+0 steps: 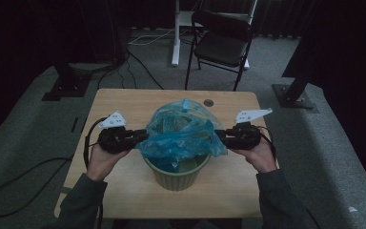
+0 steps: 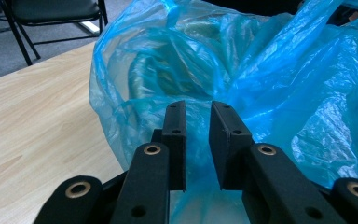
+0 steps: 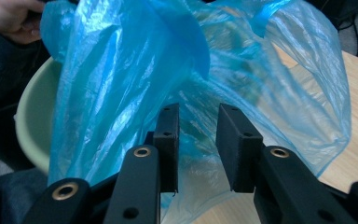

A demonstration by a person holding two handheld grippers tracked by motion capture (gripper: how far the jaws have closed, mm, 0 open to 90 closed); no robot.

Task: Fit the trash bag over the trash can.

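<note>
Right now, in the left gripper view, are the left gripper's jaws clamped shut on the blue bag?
No, the left gripper has a clear gap between its jaws, with the blue bag showing behind them, not pinched.

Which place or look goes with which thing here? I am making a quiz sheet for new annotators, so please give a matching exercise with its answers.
Things:
1. blue plastic bag
2. green bin
3. black folding chair
4. left claw

Places or states:
A. on the floor beyond the table's far edge
B. stands on the table, near the front edge
C. crumpled over the bin's mouth
D. jaws parted, pointing at the bag

Pairs: 1-C, 2-B, 3-A, 4-D
</note>
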